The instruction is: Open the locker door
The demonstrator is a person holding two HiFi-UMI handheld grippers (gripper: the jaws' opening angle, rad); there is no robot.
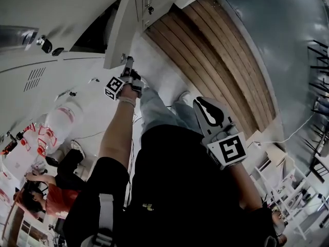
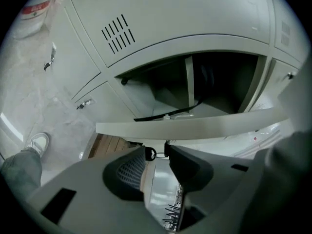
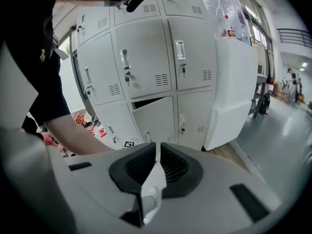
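Left gripper [image 2: 157,153]: jaws opening, tips flanking a small pull ring [image 2: 151,154] at the edge of the locker door [image 2: 204,126]. Door ajar, swung out from its dark compartment [image 2: 219,82] in the grey locker bank [image 2: 161,18]. Right gripper [image 3: 157,150]: jaws pressed together, empty, well back from the lockers.

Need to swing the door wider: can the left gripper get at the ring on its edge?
Probably yes: the ring sits between the left gripper's opening jaws at the door's edge, nothing blocking.
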